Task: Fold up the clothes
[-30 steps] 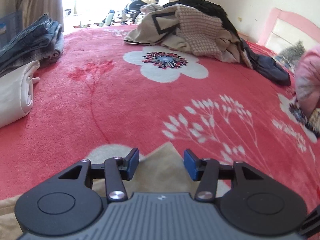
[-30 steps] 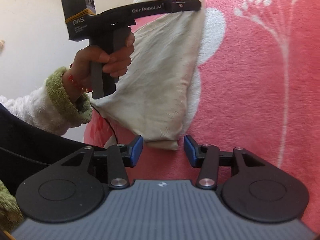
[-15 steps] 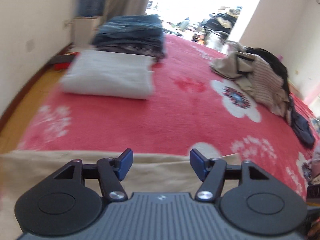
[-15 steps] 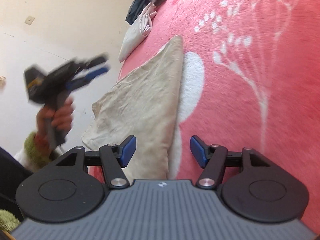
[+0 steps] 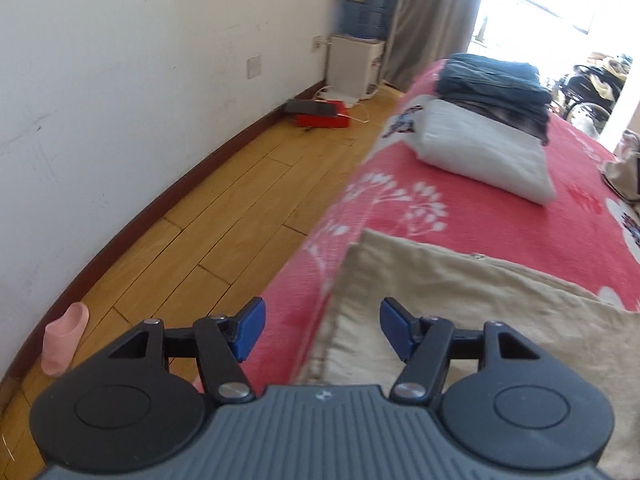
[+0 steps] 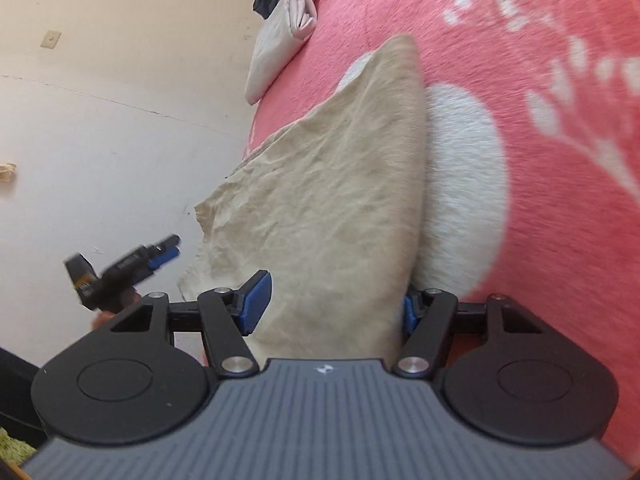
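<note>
A beige cloth (image 6: pixel 336 200) lies flat along the edge of the red flowered blanket (image 6: pixel 540 220). Its near end sits between the jaws of my right gripper (image 6: pixel 332 308), which stands open; the cloth's fold hides part of the right pad and neither pad presses on it. In the left wrist view the same beige cloth (image 5: pixel 460 304) lies under the right finger of my left gripper (image 5: pixel 322 330), open and holding nothing, over the bed's edge. From the right wrist view the left gripper (image 6: pixel 168 250) shows blurred, off the bed's side, in a hand.
A folded white cloth (image 5: pixel 484 152) and a stack of folded jeans (image 5: pixel 492 84) rest further along the bed. Beside the bed runs a wooden floor (image 5: pixel 200 232) with a red box (image 5: pixel 320 118), a white wall (image 5: pixel 120 100), a water dispenser (image 5: pixel 356 60).
The left gripper let go of the cloth corner it held up and swung away toward the bed's side. The cloth dropped flat. Both jaws widened, and the right gripper moved onto the cloth's near end.
</note>
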The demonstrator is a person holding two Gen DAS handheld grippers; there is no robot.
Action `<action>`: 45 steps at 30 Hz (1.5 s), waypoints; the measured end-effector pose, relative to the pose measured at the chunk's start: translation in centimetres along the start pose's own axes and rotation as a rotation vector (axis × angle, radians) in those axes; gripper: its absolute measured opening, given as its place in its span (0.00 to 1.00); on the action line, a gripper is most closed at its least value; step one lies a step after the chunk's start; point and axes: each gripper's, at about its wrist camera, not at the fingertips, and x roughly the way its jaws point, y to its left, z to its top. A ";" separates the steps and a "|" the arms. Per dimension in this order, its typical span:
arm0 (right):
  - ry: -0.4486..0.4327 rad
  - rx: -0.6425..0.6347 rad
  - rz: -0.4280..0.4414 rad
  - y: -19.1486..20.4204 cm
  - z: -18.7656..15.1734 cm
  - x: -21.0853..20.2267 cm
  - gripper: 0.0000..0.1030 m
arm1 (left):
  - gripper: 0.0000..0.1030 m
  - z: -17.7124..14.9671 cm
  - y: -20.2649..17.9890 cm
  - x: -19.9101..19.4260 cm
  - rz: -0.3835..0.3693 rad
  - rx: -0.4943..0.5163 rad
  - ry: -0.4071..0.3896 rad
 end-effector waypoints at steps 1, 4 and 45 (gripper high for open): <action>0.004 0.015 0.013 -0.1 0.2 0.2 0.61 | 0.63 -0.1 0.6 0.4 0.001 -0.010 0.004; 0.013 0.063 0.050 -0.4 0.6 1.0 0.60 | 0.63 -0.3 1.4 1.7 0.010 -0.006 0.016; -0.281 0.003 -0.364 -10.0 1.9 -24.9 0.30 | 0.64 -4.0 -24.1 6.1 -0.438 0.317 0.148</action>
